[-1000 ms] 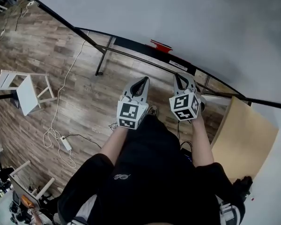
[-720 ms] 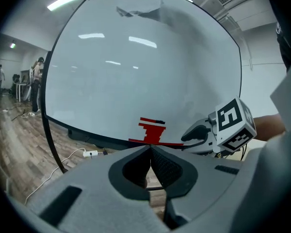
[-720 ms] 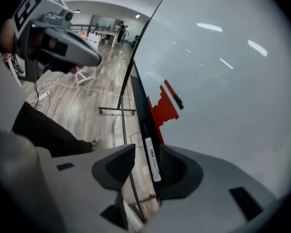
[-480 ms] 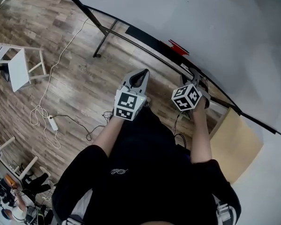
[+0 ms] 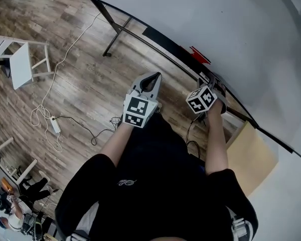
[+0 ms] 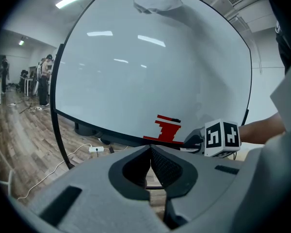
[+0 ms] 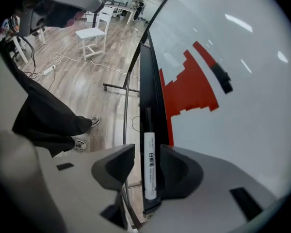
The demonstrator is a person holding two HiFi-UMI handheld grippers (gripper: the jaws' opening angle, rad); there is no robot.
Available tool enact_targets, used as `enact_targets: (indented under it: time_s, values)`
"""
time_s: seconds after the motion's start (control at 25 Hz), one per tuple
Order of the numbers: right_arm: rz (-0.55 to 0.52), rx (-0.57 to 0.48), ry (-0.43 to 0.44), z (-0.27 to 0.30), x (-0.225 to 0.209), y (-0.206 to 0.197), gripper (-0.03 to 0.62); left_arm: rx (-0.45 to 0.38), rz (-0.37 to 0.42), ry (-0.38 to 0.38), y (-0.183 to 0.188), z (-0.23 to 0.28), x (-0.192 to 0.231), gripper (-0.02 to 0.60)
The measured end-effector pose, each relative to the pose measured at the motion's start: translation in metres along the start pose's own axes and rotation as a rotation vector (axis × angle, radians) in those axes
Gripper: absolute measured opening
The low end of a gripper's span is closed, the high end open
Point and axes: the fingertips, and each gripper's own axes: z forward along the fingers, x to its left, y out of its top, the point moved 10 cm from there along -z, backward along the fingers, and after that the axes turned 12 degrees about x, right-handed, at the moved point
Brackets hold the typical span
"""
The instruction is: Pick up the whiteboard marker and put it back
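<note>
**Marker on the tray, right claw open**

In the right gripper view, the marker (image 7: 150, 171) lies flat on the black tray (image 7: 148, 91). The tray runs along the bottom of the board (image 7: 242, 106). The marker is low in the middle of the frame. Its body is white with black print, and its thin dark end points up the frame.

The right claw (image 7: 146, 150) sits over the marker with 1 jaw on each side. The jaws have just been opening and now stand wide apart. The marker is between them, but they do not squeeze it. There is a clear gap on its left side. A red shape (image 7: 191, 89) is on the board, up and to the right of the marker.

In the left gripper view, the left claw (image 6: 150, 152) is low in the middle. Its 2 jaws are closed tip to tip and hold nothing.

In the head view, both claws are near the middle of the frame. The right one is at the board's bottom edge. The left one is over the wood floor (image 5: 85, 84). A white stool (image 5: 20, 69) stands at the upper left.
</note>
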Motion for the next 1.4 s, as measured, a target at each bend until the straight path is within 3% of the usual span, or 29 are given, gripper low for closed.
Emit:
enact_targets:
  time_s: [0.32,1.4]
  values:
    - [-0.016,0.024,-0.025,0.000,0.000,0.004,0.072,0.006,0.002,-0.004,0.002,-0.005,0.004,0.006]
    - [-0.016,-0.015,-0.093,-0.014,0.011,-0.007,0.054,0.009,0.018,-0.034,0.001,-0.004,-0.010,0.006]
